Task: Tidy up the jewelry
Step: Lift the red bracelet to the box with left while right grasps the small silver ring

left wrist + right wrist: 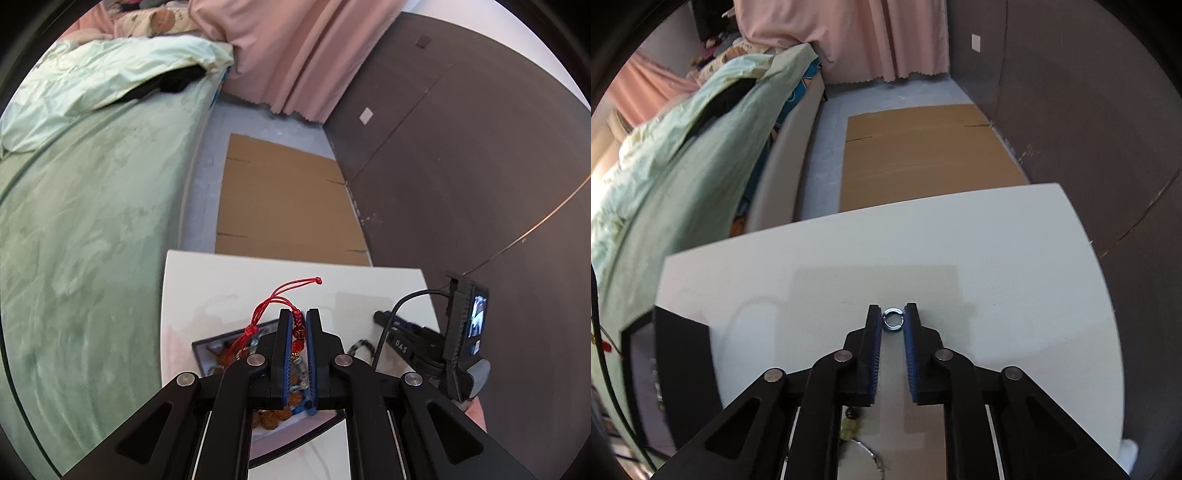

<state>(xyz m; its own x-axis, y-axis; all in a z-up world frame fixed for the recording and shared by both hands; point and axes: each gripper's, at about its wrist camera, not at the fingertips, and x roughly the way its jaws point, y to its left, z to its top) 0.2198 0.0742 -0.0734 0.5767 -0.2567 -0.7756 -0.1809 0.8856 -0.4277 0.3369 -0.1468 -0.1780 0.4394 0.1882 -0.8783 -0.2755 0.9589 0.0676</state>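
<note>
A bed [92,206] with a green sheet fills the left of both views, with a pale green quilt [110,70] heaped at its far end. Pink curtains [295,55] hang behind it, a dark wall [461,166] runs down the right, and one flattened cardboard sheet [284,199] lies on the grey floor between bed and wall. Nearer stands the white table [923,240].

Only the left wrist view shows the right gripper [384,318] from outside, low over the table at the right, with its cable and a small lit screen; its fingertips are blurred there. That view also looks down into the black-rimmed tray [207,341], which holds a tangle of brown and pale beads. The tray is largely hidden by the left gripper [298,319]. The right wrist view catches only a blurred dark corner of the tray at its left edge.

The left gripper's blue pads are squeezed nearly together on one red cord bracelet [299,332], above the tray. Its red and amber beads sit between the pads, and its knotted cord ends loop up over the table. A dark beaded piece [360,347] lies on the table just right of it, partly covered.

In the right wrist view, the right gripper [894,320] has its jaws narrowly apart, with one small silver ring [893,320] between the fingertips. I cannot tell whether the pads touch it. Under that gripper, a few beads and a thin bangle [864,458] are cut off.
</note>
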